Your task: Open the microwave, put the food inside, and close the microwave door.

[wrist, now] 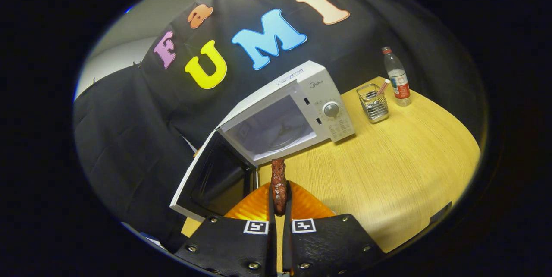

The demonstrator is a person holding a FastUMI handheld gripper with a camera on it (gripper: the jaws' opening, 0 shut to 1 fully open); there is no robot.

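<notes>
Your claw [279, 208] is clamped on the sausage [278, 182] | microwave [297, 108] at 12 o'clock, door [211, 177] open | plate [258, 208] under sausage

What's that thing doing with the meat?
A person's handheld gripper is shut on a brown piece of food, held upright between its fingers above an orange plate. Just beyond it, the white microwave sits on the wooden table with its door swung wide open. The food isn't inside yet. Farther back stand a wire holder and a water bottle.
</notes>
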